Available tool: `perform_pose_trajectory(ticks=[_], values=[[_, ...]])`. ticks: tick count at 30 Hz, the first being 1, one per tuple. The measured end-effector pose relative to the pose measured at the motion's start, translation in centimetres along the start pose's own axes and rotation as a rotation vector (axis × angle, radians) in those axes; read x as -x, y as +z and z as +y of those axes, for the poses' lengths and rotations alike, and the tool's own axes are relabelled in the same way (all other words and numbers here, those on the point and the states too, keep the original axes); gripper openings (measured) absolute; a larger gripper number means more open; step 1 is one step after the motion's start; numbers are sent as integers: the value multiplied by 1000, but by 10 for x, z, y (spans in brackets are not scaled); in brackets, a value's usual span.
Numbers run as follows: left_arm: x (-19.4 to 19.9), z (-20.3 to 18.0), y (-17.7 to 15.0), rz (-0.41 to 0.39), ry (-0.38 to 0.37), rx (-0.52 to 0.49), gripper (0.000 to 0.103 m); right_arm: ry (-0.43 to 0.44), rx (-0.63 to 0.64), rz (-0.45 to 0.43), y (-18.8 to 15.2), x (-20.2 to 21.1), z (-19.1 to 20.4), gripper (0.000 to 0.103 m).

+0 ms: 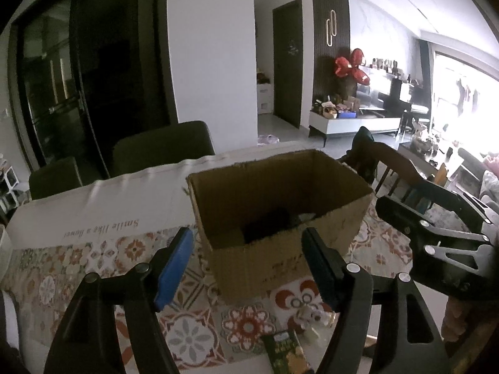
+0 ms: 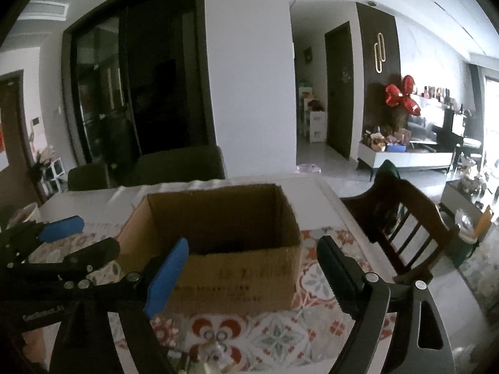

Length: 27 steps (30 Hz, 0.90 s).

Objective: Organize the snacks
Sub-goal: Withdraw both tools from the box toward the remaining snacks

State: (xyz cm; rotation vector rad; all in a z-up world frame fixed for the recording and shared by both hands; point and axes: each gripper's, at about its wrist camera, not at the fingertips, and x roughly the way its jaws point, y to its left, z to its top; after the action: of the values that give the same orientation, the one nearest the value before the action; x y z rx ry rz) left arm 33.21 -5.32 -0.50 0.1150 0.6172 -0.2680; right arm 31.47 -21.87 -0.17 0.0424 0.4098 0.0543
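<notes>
An open cardboard box stands on the patterned tablecloth; it also shows in the right wrist view. Something dark lies inside it. My left gripper is open and empty, just in front of the box. My right gripper is open and empty, also in front of the box; it shows at the right of the left wrist view. A green snack packet and a small light wrapped snack lie on the cloth near the front edge.
A wooden chair stands right of the table. Dark chairs stand behind the table. A white cup sits at the table's left end. A room with a sideboard lies beyond.
</notes>
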Motion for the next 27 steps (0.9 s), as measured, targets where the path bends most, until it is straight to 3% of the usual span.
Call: perform_pose_trajectory(ticks=[13,27], values=[[12,-3,-46,64,-15,44,71,32,66,40,-34,27,6,85],[0,-16,-87,163,-13,31,71,60,93,189,-81,21,5,85]])
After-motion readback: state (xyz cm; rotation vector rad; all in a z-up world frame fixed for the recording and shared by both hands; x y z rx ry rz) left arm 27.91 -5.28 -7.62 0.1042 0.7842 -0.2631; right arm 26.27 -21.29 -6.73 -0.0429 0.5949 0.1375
